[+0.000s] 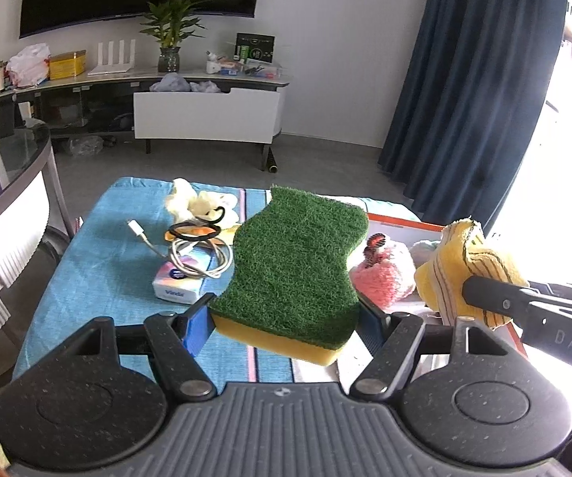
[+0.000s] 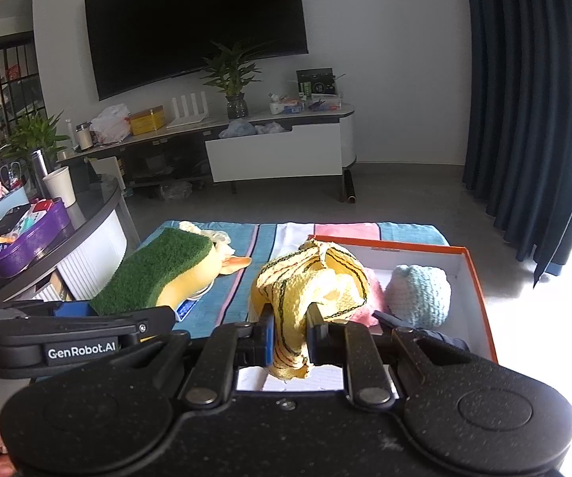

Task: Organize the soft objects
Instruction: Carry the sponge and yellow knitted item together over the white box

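Note:
My left gripper (image 1: 286,322) is shut on a green and yellow sponge (image 1: 293,262) and holds it above the striped towel (image 1: 99,246). The sponge also shows in the right wrist view (image 2: 154,274). My right gripper (image 2: 289,338) is shut on a yellow knitted cloth (image 2: 309,282), held over the near edge of the orange-rimmed box (image 2: 480,298). The cloth shows at the right in the left wrist view (image 1: 468,266). In the box lie a pink fluffy item (image 1: 381,274) and a pale blue knitted item (image 2: 421,294).
On the towel lie a tissue pack (image 1: 178,282) with a white cable (image 1: 190,254), black hair ties (image 1: 194,230) and a cream plush item (image 1: 202,202). A round glass table (image 2: 87,222) with a purple tray (image 2: 27,238) stands left. A dark curtain (image 2: 524,99) hangs right.

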Available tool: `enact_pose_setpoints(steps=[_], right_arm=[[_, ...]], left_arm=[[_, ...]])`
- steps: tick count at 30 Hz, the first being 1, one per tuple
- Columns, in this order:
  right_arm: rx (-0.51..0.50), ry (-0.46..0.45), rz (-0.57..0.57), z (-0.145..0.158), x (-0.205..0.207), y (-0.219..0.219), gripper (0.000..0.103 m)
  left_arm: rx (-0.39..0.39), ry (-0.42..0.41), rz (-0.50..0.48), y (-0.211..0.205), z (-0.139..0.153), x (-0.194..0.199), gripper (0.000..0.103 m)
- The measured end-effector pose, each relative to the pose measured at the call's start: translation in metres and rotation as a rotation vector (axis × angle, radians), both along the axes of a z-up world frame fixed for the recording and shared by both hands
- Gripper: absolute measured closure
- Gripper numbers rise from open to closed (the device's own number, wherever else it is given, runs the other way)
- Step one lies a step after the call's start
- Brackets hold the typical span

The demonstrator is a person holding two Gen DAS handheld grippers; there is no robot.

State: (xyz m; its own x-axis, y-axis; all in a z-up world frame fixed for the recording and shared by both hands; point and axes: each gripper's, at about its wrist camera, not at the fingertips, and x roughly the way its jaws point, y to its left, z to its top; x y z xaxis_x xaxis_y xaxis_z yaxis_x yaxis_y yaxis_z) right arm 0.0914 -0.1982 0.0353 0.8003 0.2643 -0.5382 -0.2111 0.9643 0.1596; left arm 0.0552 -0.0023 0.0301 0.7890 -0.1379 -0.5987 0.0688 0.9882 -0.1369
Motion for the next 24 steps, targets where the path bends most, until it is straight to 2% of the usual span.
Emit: enact_pose_setpoints(steps=[24], right_arm=[[-0.007, -0.013, -0.123, 0.0, -0.007, -0.042, 0.084]], left_arm=[[0.004, 0.006, -0.113, -0.038, -0.005, 0.011, 0.029]])
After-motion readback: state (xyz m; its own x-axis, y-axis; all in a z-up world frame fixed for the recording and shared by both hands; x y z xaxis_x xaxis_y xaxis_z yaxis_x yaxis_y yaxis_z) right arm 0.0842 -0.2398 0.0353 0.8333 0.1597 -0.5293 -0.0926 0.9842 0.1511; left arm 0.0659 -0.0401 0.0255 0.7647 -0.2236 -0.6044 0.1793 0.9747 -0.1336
